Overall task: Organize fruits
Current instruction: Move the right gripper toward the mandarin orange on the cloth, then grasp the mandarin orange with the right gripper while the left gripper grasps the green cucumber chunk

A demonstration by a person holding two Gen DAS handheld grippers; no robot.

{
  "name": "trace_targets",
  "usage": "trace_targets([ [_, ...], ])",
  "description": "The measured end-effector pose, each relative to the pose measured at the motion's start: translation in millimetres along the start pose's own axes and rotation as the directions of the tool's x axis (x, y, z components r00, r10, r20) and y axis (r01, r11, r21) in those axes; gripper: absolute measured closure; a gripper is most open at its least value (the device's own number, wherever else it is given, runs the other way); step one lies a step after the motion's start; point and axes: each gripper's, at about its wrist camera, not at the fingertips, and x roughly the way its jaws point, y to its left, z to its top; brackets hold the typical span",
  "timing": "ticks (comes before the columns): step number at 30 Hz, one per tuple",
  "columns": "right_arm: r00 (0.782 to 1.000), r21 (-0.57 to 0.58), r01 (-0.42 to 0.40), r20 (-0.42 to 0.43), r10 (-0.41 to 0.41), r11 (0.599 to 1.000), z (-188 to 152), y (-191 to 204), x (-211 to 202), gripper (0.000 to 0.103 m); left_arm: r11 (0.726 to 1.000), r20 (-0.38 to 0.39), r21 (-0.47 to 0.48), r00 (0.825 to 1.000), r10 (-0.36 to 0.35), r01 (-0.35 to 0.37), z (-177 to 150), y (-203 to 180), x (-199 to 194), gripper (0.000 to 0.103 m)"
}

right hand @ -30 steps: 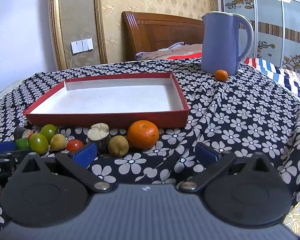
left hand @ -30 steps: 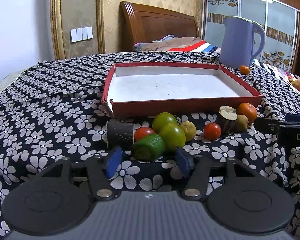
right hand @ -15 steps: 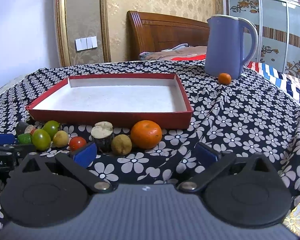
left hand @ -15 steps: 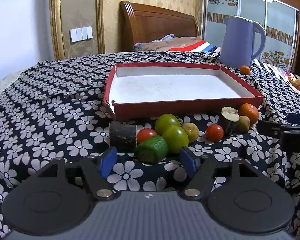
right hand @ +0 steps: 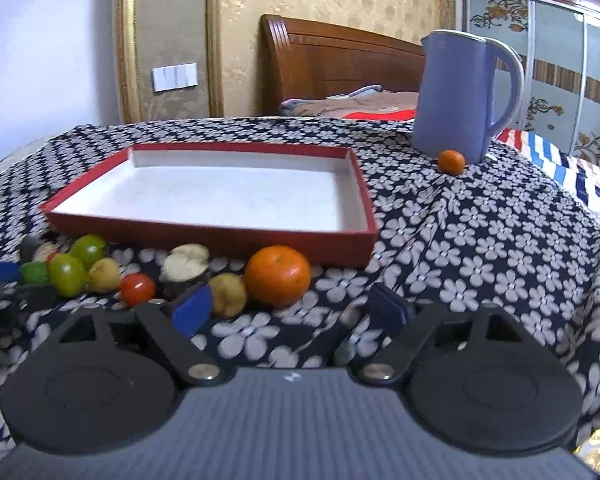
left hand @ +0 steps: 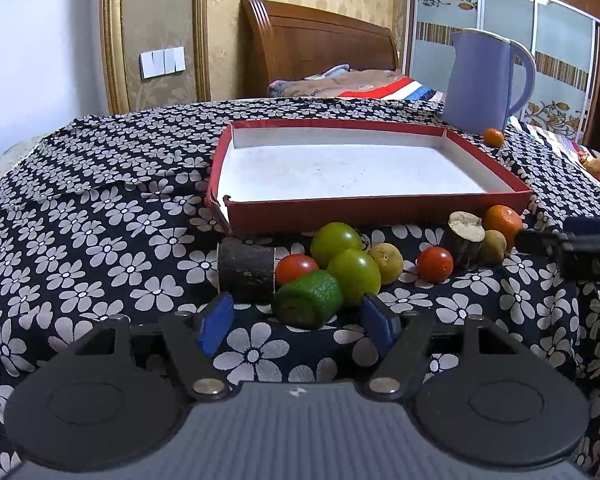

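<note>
Closer now to the fruit than a second ago: left gripper (left hand: pixel 300 322) eased forward and down until the cut green lime piece (left hand: pixel 307 298) sits just ahead of the gap between its blue pads (left hand: pixel 217 322), jaws spread wide and holding nothing. Closer too on the other side, with the right gripper (right hand: pixel 288 307) advanced toward the large orange (right hand: pixel 277 275), likewise spread and empty, the orange and a brownish round fruit (right hand: pixel 228 294) just beyond its tips. Still empty, the red tray (left hand: pixel 376 211) with its white floor, and still on the flowered tablecloth (left hand: pixel 112 236) along its near wall, the whole row: a dark stubby cylinder (left hand: pixel 246 269), two green tomatoes (left hand: pixel 354 276), two red cherry tomatoes (left hand: pixel 435 264), a yellowish small fruit (left hand: pixel 388 257) and a cut brown chunk (left hand: pixel 464 236). Well apart at the back, a small orange (right hand: pixel 451 161) touching the foot of the blue kettle (right hand: pixel 460 96). Judged an opening step, approach before the first pick, nothing yet sorted. Called for next, probably: a little more forward travel to straddle the lime piece without nudging the green tomato touching it, then a gentle squeeze, a lift over the tray wall and a release inside.
</note>
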Motion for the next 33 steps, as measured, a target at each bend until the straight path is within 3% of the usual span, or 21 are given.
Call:
trace_targets([
  [10, 0.998, 0.046, -0.015, -0.056, 0.017, 0.999, 14, -13, 38, 0.023, 1.000, 0.000, -0.003, 1.000, -0.008, 0.008, 0, -1, 2, 0.033],
  [14, 0.995, 0.099, -0.063, -0.074, 0.070, 0.993, 18, -12, 43, 0.042, 1.000, 0.001, 0.001, 1.000, -0.007, 0.007, 0, -2, 2, 0.032],
  [24, 0.988, 0.179, -0.108, -0.088, 0.125, 0.978, 17, -17, 61, 0.041, 1.000, -0.003, -0.004, 1.000, -0.015, 0.015, 1, -2, 4, 0.031],
  [25, 0.989, 0.176, -0.103, -0.086, 0.120, 0.979, 17, -16, 60, 0.043, 1.000, -0.003, -0.003, 1.000, -0.016, 0.016, 1, -2, 5, 0.031],
  [26, 0.989, 0.176, -0.105, -0.082, 0.120, 0.979, 17, -15, 60, 0.062, 1.000, -0.002, -0.001, 1.000, -0.015, 0.015, 1, -3, 5, 0.031],
  [33, 0.988, 0.192, -0.131, -0.053, 0.144, 0.973, 12, -15, 54, 0.064, 1.000, 0.001, -0.008, 1.000, -0.022, 0.022, 1, -2, 4, 0.031],
])
